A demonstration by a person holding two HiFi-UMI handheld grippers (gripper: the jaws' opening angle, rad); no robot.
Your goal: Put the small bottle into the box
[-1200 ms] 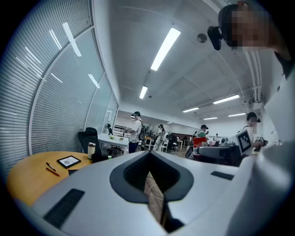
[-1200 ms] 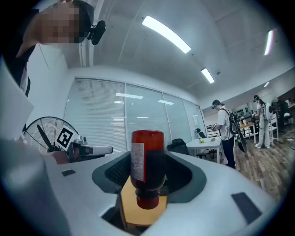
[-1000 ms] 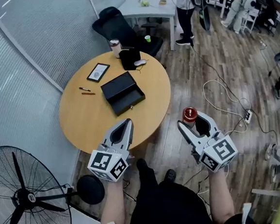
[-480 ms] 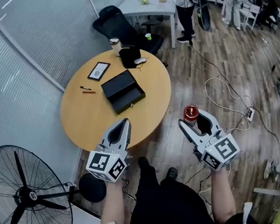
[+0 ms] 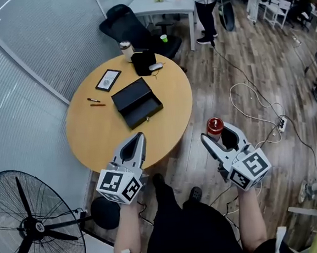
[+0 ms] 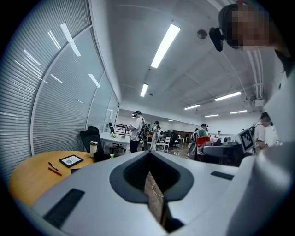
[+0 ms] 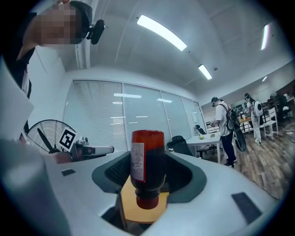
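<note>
A small dark red bottle (image 5: pixel 215 126) with a white label is gripped by my right gripper (image 5: pixel 216 133), held over the wooden floor to the right of the round table. In the right gripper view the bottle (image 7: pixel 147 166) stands between the jaws with its cap end toward the camera. The black box (image 5: pixel 139 103) lies open on the round wooden table (image 5: pixel 99 139), ahead and to the left of the bottle. My left gripper (image 5: pixel 138 139) hovers at the table's near edge with its jaws together and nothing between them; the left gripper view shows this gripper (image 6: pixel 150 161) shut as well.
On the table lie two pens (image 5: pixel 95 102), a framed tablet (image 5: pixel 110 79), a black pouch (image 5: pixel 143 63) and a cup (image 5: pixel 124 48). A black chair (image 5: pixel 124 22) stands behind it, a fan (image 5: pixel 30 231) at lower left. Cables (image 5: pixel 250 107) run across the floor; a person (image 5: pixel 205 6) stands beyond.
Both grippers keep nearly the same place and the bottle stays in the right one. The head view has shifted slightly, so the table sits a little further left.
</note>
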